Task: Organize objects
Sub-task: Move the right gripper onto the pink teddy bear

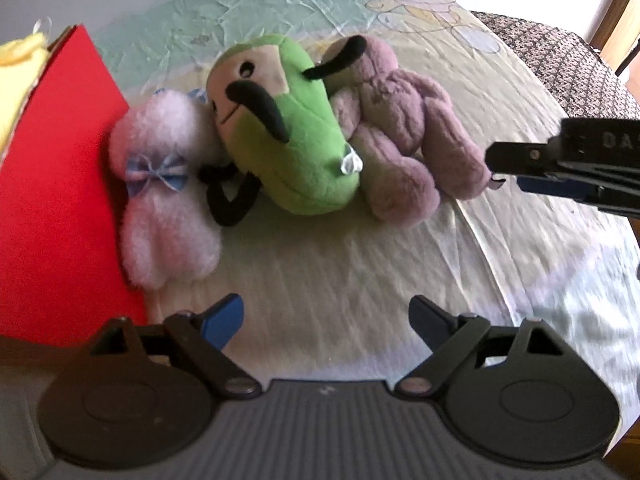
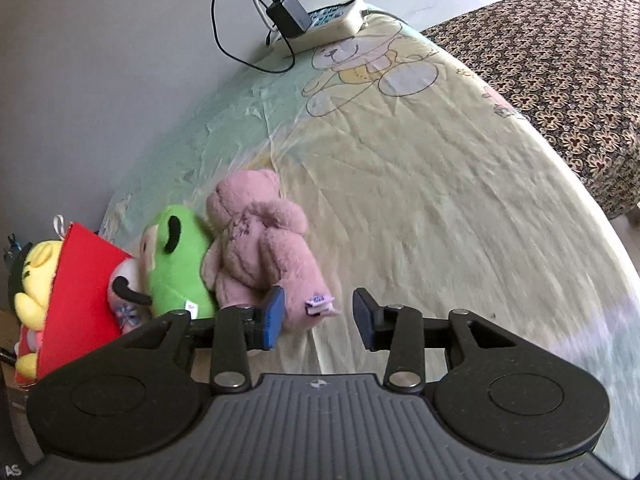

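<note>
Red cardboard box (image 1: 60,184) left of left tongs (image 1: 324,322), spread, empty | fluffy white-pink plush (image 1: 168,192), green monkey plush (image 1: 288,128), mauve teddy bear (image 1: 404,128) ranged ahead on bedsheet (image 1: 360,272) | right tongs (image 2: 318,314) spread, teddy's foot between pads.

Four plush toys (image 1: 288,128), one red box (image 1: 60,184), one power strip (image 2: 332,20), two claws (image 1: 324,320)

Both claws are black plastic with blue finger pads (image 2: 271,317) and silver pivot screws (image 2: 229,379). Ribbed grey housing (image 2: 316,432) sits behind. Round black discs (image 1: 535,403) flank it.
</note>
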The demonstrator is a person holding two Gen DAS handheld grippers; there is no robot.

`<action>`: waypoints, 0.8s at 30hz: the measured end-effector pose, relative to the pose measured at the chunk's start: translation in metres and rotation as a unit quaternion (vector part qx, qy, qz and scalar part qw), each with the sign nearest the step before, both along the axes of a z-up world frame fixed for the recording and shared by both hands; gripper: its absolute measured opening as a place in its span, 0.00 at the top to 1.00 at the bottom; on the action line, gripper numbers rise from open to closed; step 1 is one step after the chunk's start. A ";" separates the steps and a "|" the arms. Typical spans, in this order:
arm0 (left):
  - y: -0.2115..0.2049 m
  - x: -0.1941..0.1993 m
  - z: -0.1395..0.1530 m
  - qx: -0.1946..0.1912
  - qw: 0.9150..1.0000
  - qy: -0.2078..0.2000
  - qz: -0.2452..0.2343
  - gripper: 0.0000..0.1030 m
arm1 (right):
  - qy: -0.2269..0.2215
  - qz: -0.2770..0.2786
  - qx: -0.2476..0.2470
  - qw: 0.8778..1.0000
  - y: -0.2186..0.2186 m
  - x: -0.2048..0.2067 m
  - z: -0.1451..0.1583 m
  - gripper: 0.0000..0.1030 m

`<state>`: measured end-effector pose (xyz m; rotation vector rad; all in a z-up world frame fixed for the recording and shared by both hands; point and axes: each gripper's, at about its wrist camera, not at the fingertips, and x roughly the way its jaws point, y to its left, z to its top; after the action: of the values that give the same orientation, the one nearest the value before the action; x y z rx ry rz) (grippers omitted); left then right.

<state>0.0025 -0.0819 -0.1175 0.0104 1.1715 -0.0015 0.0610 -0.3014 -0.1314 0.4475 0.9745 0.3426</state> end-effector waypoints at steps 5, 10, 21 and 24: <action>0.001 0.002 -0.005 -0.004 1.000 0.006 0.002 0.12 | -0.001 0.023 -0.006 1.000 0.016 0.012 -0.009 0.59; 0.002 0.002 -0.007 -0.007 1.000 0.008 0.003 0.12 | -0.003 0.032 -0.004 0.999 0.025 0.020 -0.017 0.59; 0.003 0.001 -0.003 -0.012 1.000 0.010 0.000 0.11 | -0.012 0.050 -0.012 0.999 0.029 0.008 -0.016 0.69; 0.001 -0.004 0.001 -0.015 1.000 0.005 -0.010 0.11 | -0.008 0.052 -0.012 0.999 0.022 -0.004 -0.015 0.69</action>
<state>-0.0010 -0.0808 -0.1162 -0.0033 1.1804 -0.0367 0.0568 -0.2792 -0.1461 0.3720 0.9874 0.4265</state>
